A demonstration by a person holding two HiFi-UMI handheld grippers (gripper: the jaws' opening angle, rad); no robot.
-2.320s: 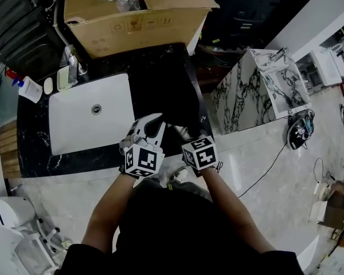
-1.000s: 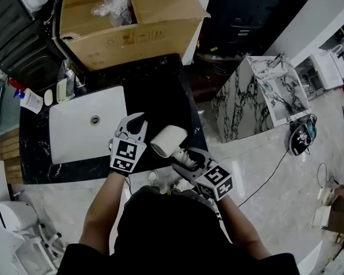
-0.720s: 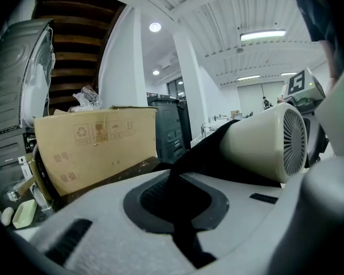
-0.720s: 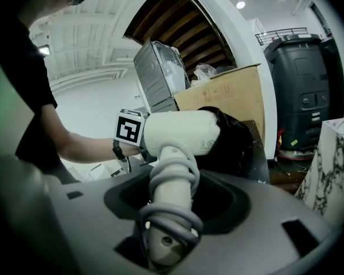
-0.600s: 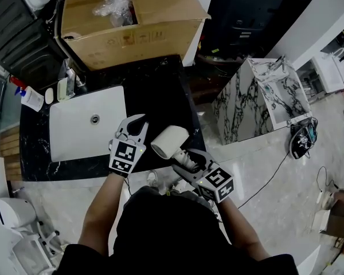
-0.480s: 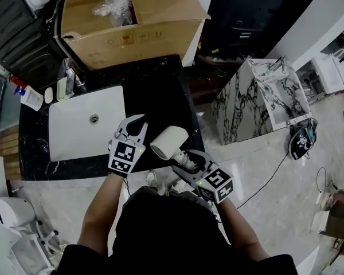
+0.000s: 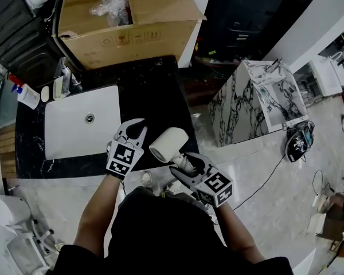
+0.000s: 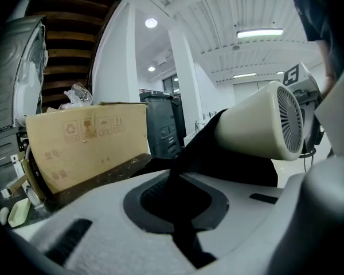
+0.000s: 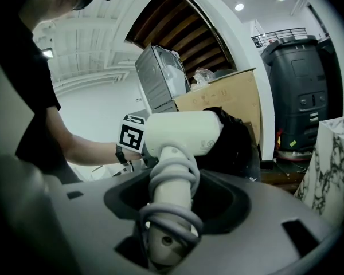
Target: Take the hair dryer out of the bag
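1. While the right gripper (image 7: 184, 169) stands wide, clamped on the cord-wrapped handle of the hair dryer (image 7: 168, 144), and the left gripper (image 7: 133, 133) is pinched tight on a fold of the black bag (image 8: 209, 153), the two should, I judge, draw straight apart along the barrel. That way the cloth slides off the nozzle without snagging.
2. In the head view the dryer sits at frame centre, between both grippers, at the dark counter's (image 7: 155, 76) near edge. There the bag is lost against the black stone.
3. Only the left gripper view shows the rear grille and the cloth round the barrel's front. Only the right gripper view shows the coiled cord (image 9: 171, 179) on the handle.
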